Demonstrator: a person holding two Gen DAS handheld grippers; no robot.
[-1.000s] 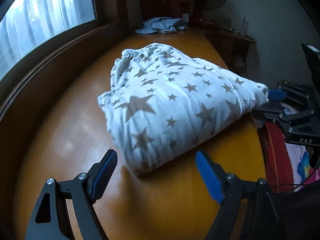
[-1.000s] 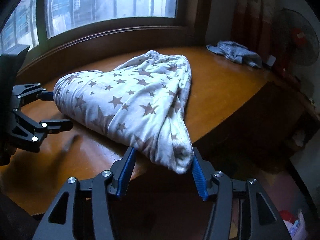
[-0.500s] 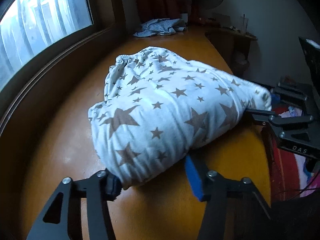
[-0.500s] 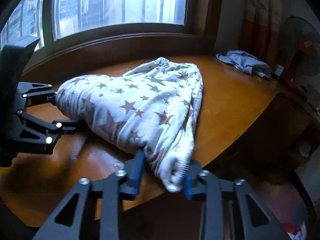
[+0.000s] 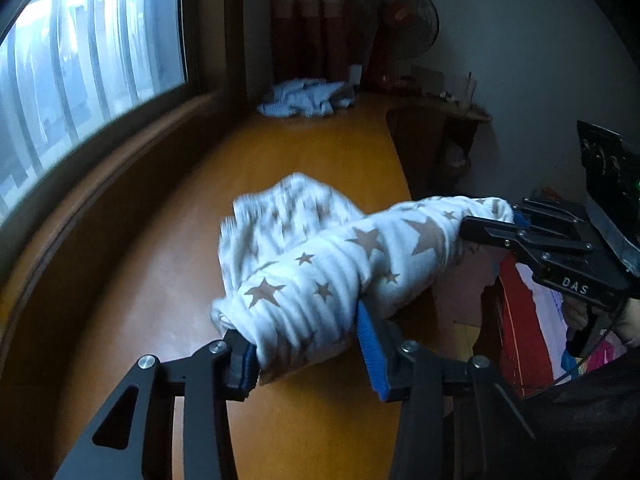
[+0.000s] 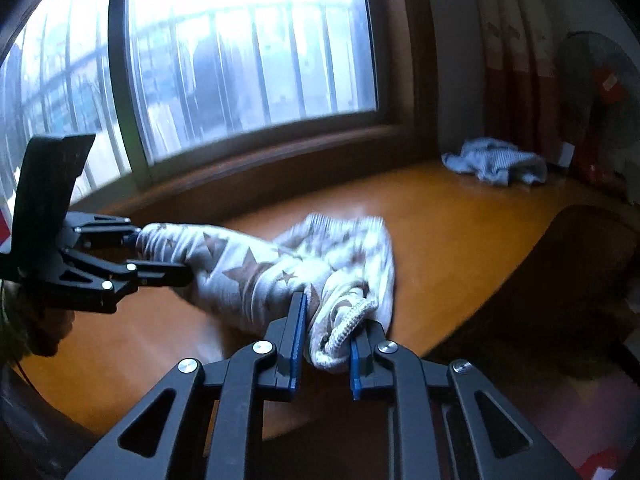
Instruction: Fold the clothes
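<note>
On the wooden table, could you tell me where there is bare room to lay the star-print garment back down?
Bare wood runs between the star-print garment and the striped cloth at the far end, and along the window ledge. The near table edge is crowded: left gripper and right gripper both clamp the garment there.

You see an orange wooden table (image 5: 304, 184) under a barred window (image 6: 248, 40), a crumpled blue cloth (image 5: 304, 98) at its far end, a fan (image 5: 394, 20) and red curtain (image 5: 304, 20) behind it, a cup (image 5: 469, 87) on a shelf nearby
</note>
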